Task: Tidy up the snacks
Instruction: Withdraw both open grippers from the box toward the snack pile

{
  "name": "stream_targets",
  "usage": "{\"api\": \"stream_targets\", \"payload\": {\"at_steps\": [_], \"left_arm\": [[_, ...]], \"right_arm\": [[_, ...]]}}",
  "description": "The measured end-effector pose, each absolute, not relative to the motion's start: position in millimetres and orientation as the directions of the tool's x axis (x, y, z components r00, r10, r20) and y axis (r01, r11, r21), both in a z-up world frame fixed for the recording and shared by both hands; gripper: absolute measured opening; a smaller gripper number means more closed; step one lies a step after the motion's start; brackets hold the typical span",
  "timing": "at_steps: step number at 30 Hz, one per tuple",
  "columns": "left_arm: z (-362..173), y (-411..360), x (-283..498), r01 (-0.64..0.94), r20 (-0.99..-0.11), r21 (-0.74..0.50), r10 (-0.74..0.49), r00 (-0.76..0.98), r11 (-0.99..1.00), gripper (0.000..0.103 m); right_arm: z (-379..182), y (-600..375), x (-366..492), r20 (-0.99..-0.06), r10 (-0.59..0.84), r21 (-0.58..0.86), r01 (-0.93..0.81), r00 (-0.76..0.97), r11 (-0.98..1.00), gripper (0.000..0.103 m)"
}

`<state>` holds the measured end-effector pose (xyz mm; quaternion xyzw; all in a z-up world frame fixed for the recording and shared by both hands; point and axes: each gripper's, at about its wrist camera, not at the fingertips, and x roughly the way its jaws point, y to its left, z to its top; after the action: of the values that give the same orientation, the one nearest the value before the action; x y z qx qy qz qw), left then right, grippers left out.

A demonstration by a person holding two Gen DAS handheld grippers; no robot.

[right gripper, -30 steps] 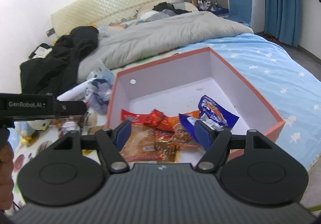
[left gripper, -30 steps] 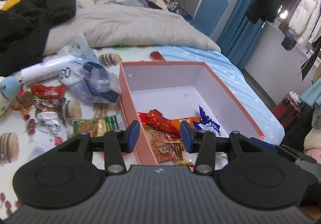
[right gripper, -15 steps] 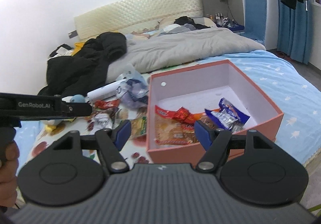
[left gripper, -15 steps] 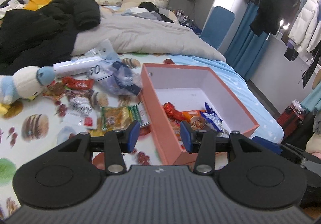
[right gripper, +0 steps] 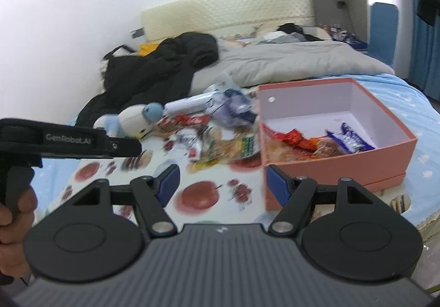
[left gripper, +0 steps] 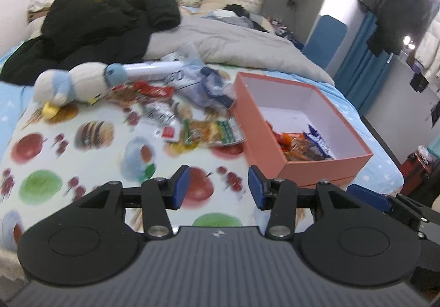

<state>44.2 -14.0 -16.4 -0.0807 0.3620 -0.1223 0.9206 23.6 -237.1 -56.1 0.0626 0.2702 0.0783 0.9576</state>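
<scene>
A salmon-pink box (left gripper: 255, 117) with a white inside stands on the bed at the right; it also shows in the right wrist view (right gripper: 330, 166). Several snack packets (left gripper: 302, 144) lie at its near end (right gripper: 310, 142). Loose snacks lie left of the box: a green and orange packet (left gripper: 209, 131) (right gripper: 231, 146), a red packet (left gripper: 154, 91) and a silver one (left gripper: 158, 114). My left gripper (left gripper: 218, 187) is open and empty, above the fruit-print sheet short of the box. My right gripper (right gripper: 220, 183) is open and empty, at the box's near left corner.
A plush penguin (left gripper: 74, 85) lies at the left of the snack pile, a clear plastic bag (left gripper: 203, 84) and a white tube (left gripper: 154, 69) behind it. A black jacket (left gripper: 104, 21) and grey quilt (left gripper: 233, 40) cover the far bed. The left gripper's handle (right gripper: 68, 139) shows in the right view.
Both grippers have pulled back and away from the box, so the box and snack pile look smaller and farther. Both stay open and empty. The snacks have not moved.
</scene>
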Motion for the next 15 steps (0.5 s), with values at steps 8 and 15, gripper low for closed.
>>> {"api": "stream_targets", "payload": {"at_steps": [8,15], "left_arm": [[-34,7,25,0.119,-0.674,-0.227,-0.244,0.697,0.967,0.058],[-47,13,32,0.099,-0.697,-0.234,-0.238,0.677,0.967,0.062]], "right_arm": [[-65,-220,4,-0.513,0.21,0.126,-0.169,0.832,0.978,0.071],[-70,-213,5,-0.521,0.211,0.118,-0.175,0.827,0.978,0.071]]}}
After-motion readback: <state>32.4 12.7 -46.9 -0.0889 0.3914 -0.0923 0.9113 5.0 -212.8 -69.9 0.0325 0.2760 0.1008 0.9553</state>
